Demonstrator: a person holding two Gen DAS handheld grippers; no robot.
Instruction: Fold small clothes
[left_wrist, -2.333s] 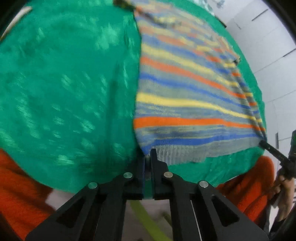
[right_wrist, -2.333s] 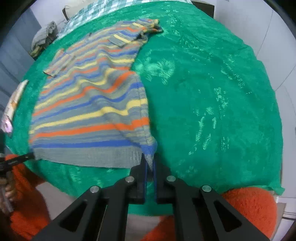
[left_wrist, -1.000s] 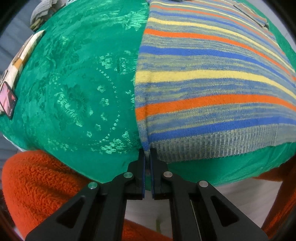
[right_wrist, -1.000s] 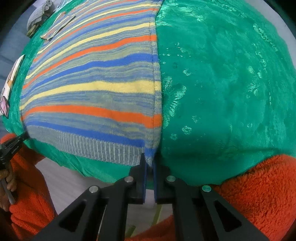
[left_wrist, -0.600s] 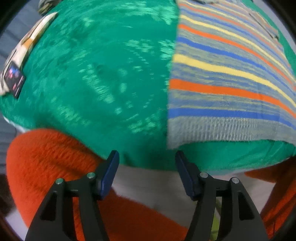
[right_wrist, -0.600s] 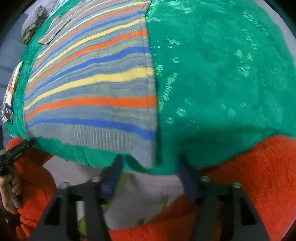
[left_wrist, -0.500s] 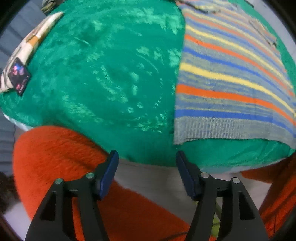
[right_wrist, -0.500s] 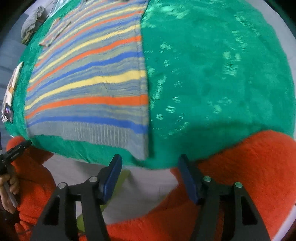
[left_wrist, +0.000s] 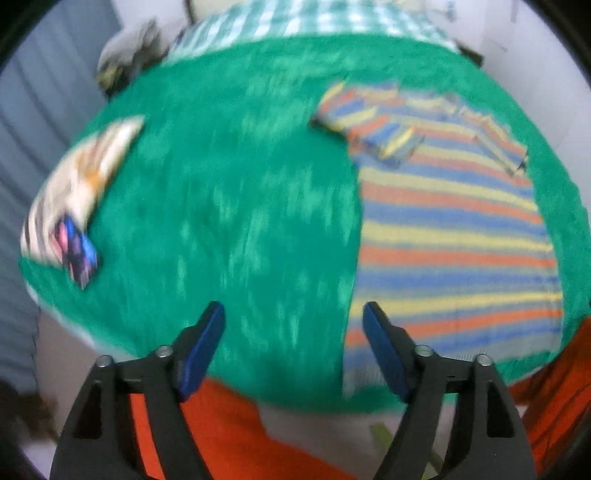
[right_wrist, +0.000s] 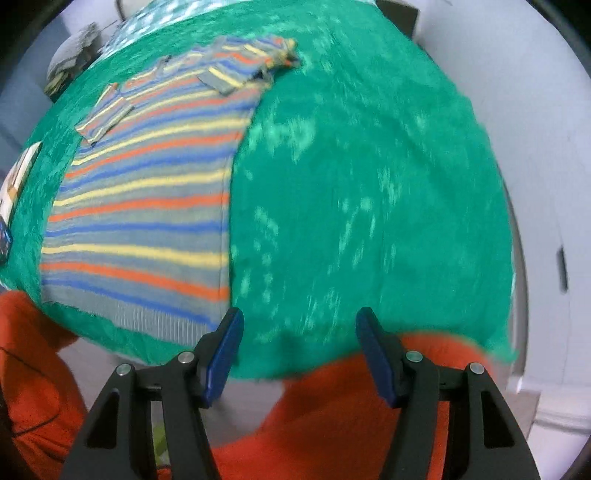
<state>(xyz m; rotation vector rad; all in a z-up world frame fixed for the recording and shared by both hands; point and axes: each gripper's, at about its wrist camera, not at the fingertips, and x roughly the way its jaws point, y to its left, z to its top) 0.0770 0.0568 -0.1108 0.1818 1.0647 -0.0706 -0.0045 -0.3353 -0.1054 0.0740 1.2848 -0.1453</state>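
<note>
Green patterned cloth covers the table, and the striped sweater lies flat on it, hem at the near edge, collar toward the far edge, sleeves folded across the chest. Both claws hang just off the near edge, jaws spread apart and empty: the left gripper by the hem's left corner, the right gripper by its right corner. Each hem corner is nearest its own side's claw.

Bright, even light; motion blur, fisheye-warped edges

No readable text, labels or numbers appear anywhere.
</note>
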